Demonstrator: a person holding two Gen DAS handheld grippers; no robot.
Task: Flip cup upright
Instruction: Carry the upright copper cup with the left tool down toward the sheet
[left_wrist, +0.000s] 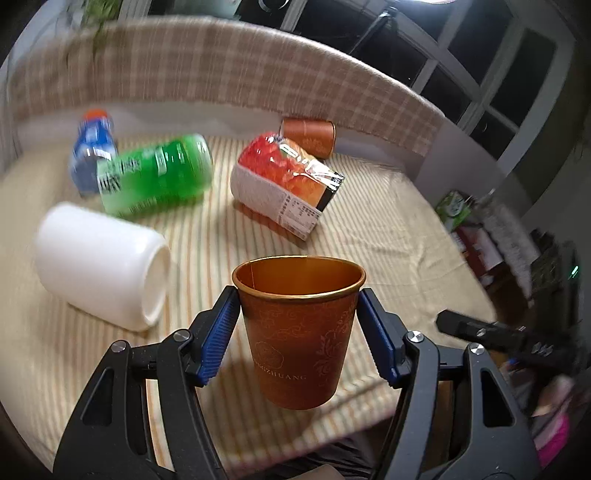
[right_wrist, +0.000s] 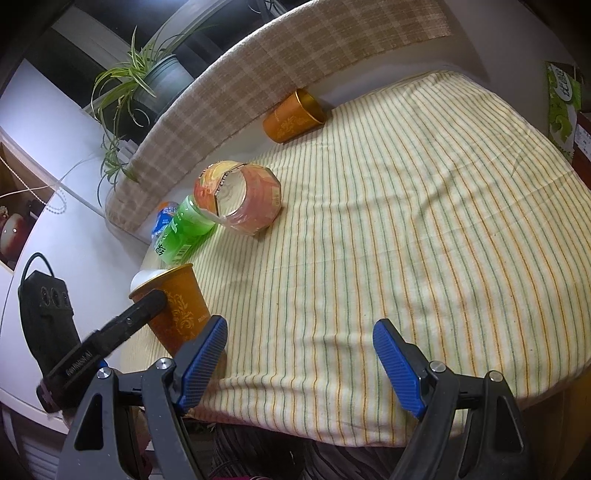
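An orange paper cup (left_wrist: 299, 332) with a gold rim stands upright, mouth up, between the blue pads of my left gripper (left_wrist: 299, 332). The pads press its sides near the rim and hold it just above the striped cloth. It also shows at the left of the right wrist view (right_wrist: 177, 306). A second orange cup (left_wrist: 310, 136) lies on its side at the back, seen too in the right wrist view (right_wrist: 293, 118). My right gripper (right_wrist: 301, 363) is open and empty over the table's front edge.
A white cup (left_wrist: 99, 262), a green bottle (left_wrist: 155, 177), a blue bottle (left_wrist: 92, 155) and a red-orange snack tub (left_wrist: 284, 181) lie on the striped tablecloth (right_wrist: 406, 240). A checked cushion (left_wrist: 221, 66) runs along the back. A potted plant (right_wrist: 147, 77) stands behind.
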